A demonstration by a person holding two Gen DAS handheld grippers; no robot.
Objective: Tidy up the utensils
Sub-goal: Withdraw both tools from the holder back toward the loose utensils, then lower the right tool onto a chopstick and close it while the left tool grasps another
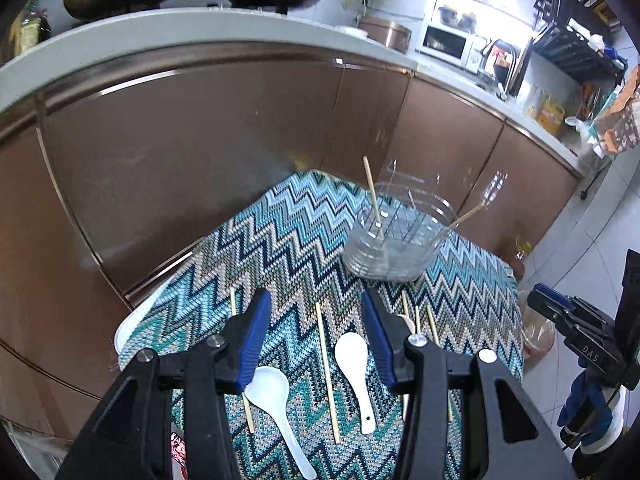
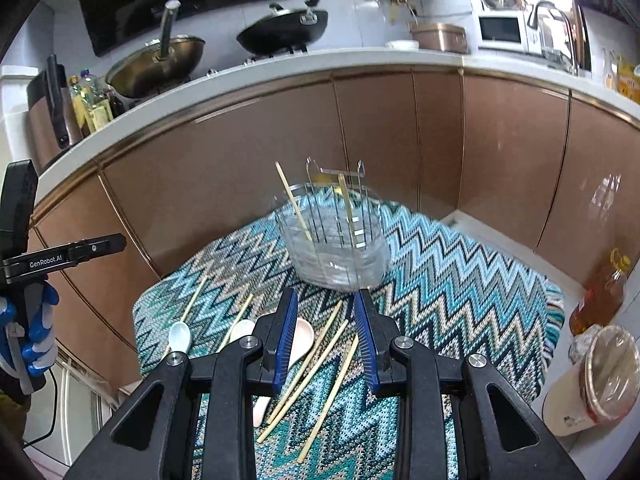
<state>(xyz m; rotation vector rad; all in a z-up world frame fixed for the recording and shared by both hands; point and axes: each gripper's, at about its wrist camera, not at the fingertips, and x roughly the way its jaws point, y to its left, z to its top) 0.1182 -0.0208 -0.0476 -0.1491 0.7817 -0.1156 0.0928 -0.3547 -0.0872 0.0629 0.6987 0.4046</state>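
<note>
A clear plastic utensil holder (image 1: 400,236) (image 2: 336,248) stands at the far side of a zigzag cloth (image 1: 288,232) and has two wooden chopsticks (image 1: 374,200) leaning in it. My left gripper (image 1: 315,300) hovers open and empty over a loose chopstick (image 1: 328,372) and two white spoons (image 1: 354,376) (image 1: 272,396). My right gripper (image 2: 326,296) is open narrowly with nothing held. Under it lie three chopsticks (image 2: 308,376) and a pale spoon (image 2: 298,340). Two more spoons (image 2: 179,336) (image 2: 242,330) lie to the left of it.
Brown cabinet doors (image 1: 200,160) rise just behind the cloth, under a counter with woks (image 2: 280,32) and a microwave (image 2: 500,30). An oil bottle (image 2: 600,296) and a covered bin (image 2: 600,376) stand on the floor at the right. A gloved hand (image 2: 36,332) holds the left gripper.
</note>
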